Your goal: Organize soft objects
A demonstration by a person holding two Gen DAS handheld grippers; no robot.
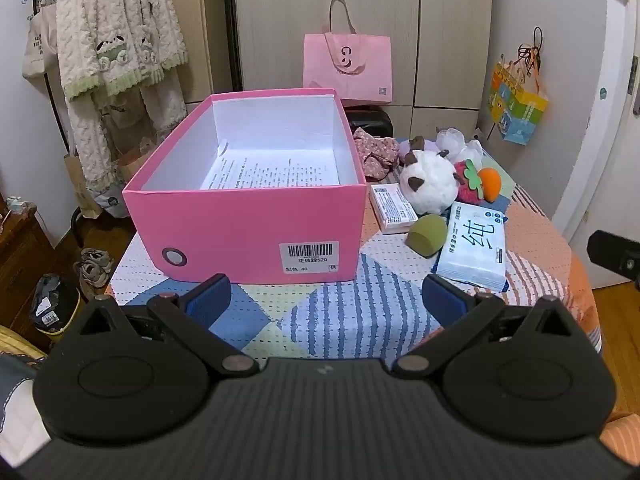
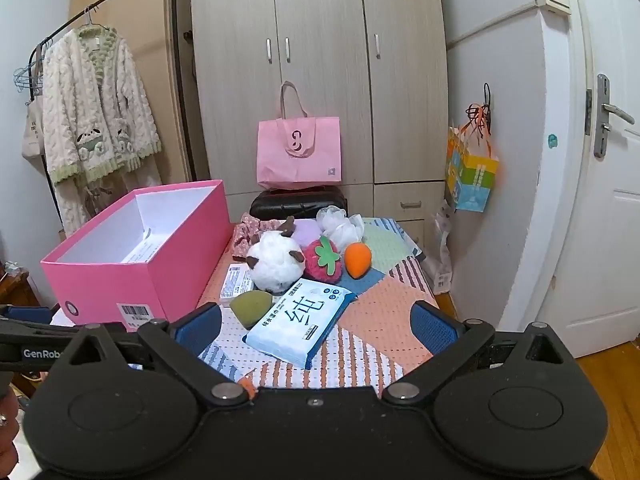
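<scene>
An open pink box (image 1: pixel 248 224) (image 2: pixel 132 276) stands on the patchwork table, holding only a printed paper sheet (image 1: pixel 272 172). To its right lie soft things: a white plush (image 1: pixel 430 186) (image 2: pixel 276 266), a red strawberry toy (image 2: pixel 324 262), an orange sponge (image 1: pixel 490 184) (image 2: pixel 357 259), a green sponge (image 1: pixel 427 234) (image 2: pixel 251 307), a wet-wipes pack (image 1: pixel 474 246) (image 2: pixel 300 322), a white mesh puff (image 2: pixel 340 222) and floral cloth (image 1: pixel 376 152). My left gripper (image 1: pixel 326 294) is open and empty in front of the box. My right gripper (image 2: pixel 316 324) is open and empty, with the wipes pack between its fingers' line of view.
A small tissue packet (image 1: pixel 392 208) lies beside the box. A pink tote bag (image 2: pixel 298 152) on a black case stands behind the table, before the wardrobe. A robe hangs on a rack (image 2: pixel 96 120) at left. A door (image 2: pixel 608 200) is at right.
</scene>
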